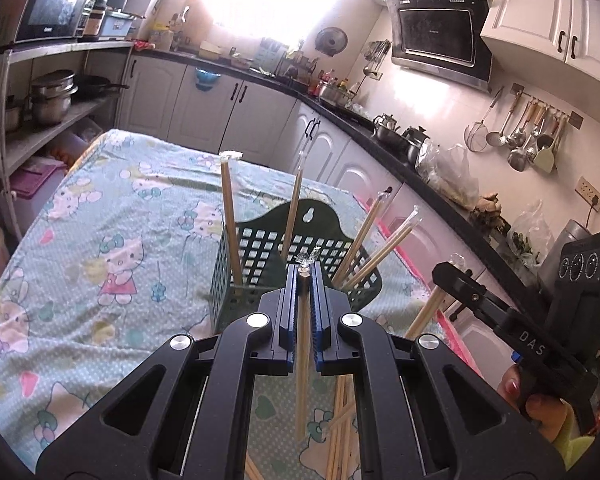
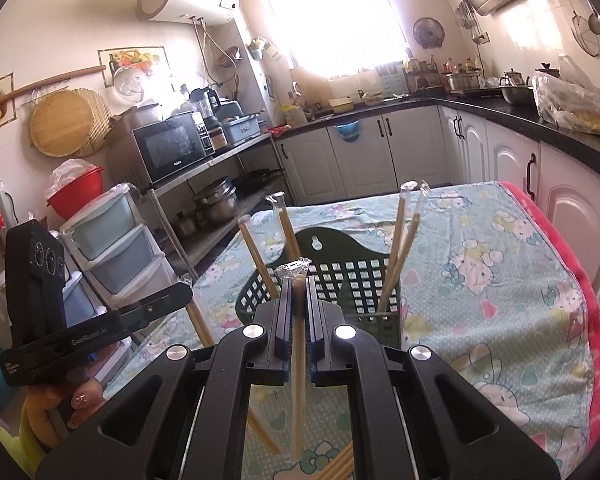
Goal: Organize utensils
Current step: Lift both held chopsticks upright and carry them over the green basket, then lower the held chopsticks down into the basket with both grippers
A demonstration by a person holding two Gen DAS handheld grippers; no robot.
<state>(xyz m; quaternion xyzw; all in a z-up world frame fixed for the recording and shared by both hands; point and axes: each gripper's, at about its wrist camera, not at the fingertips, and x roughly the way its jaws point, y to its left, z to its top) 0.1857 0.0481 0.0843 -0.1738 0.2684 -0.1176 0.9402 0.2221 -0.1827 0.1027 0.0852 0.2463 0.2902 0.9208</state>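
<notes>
Wrapped chopsticks (image 1: 302, 332) pinched upright in each closed claw (image 1: 304, 276), near green basket (image 1: 260, 248)

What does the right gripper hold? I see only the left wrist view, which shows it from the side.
Observer: The right gripper is shut on a pale wooden chopstick in clear plastic wrap.
Operator: Is it over the dark green plastic lattice basket?
Observer: No; the dark green plastic lattice basket stands beyond its fingertips.
Operator: How does my left gripper look from there?
Observer: The left gripper is shut on a second wrapped chopstick, which hangs below its jaws.
</notes>
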